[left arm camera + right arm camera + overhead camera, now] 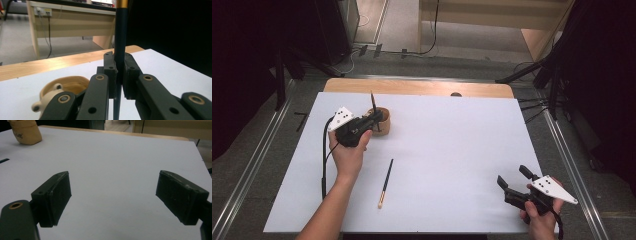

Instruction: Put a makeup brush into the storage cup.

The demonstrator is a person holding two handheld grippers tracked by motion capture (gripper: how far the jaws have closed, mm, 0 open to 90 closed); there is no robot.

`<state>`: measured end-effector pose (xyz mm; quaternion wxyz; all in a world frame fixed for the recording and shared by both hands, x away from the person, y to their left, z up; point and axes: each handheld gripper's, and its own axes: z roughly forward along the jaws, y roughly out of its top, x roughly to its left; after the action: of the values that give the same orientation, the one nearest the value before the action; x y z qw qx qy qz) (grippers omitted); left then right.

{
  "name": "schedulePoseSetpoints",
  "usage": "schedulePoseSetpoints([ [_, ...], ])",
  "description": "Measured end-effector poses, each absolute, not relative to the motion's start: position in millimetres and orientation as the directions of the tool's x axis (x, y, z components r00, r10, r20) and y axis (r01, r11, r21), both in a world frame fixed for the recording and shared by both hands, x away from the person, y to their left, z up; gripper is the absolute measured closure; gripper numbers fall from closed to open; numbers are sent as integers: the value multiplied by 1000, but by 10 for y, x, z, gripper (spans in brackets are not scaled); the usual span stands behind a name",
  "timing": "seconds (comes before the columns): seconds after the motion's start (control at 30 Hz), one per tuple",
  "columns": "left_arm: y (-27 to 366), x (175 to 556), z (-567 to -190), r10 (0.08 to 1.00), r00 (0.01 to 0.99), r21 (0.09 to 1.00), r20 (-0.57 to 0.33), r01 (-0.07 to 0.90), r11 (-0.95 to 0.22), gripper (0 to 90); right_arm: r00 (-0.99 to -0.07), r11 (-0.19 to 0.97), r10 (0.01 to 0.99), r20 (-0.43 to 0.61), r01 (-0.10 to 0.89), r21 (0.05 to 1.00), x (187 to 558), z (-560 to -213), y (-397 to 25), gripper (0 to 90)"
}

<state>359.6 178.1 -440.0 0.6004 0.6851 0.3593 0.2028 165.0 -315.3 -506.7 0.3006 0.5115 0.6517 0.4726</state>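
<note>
A small wooden cup stands at the back left of the white table. My left gripper is right beside it, shut on a dark chopstick that stands upright. In the left gripper view the jaws clamp that chopstick, which has a gold band near its top, and the cup sits low to the left of the left gripper. A second dark chopstick with a pale tip lies flat on the table. My right gripper rests open near the front right corner, with nothing between the jaws of the right gripper.
A strip of wooden tabletop shows behind the white sheet. Metal rails run along both sides of the table. In the right gripper view the cup stands far off at the upper left.
</note>
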Motion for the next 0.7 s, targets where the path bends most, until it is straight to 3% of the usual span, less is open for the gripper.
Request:
schedulePoseSetpoints([
  [0.7,1763,3766,-4417,771,622,975,-134,224,-11,847,-303,31,948,94,382,924,1584,-5133,-3224,138],
])
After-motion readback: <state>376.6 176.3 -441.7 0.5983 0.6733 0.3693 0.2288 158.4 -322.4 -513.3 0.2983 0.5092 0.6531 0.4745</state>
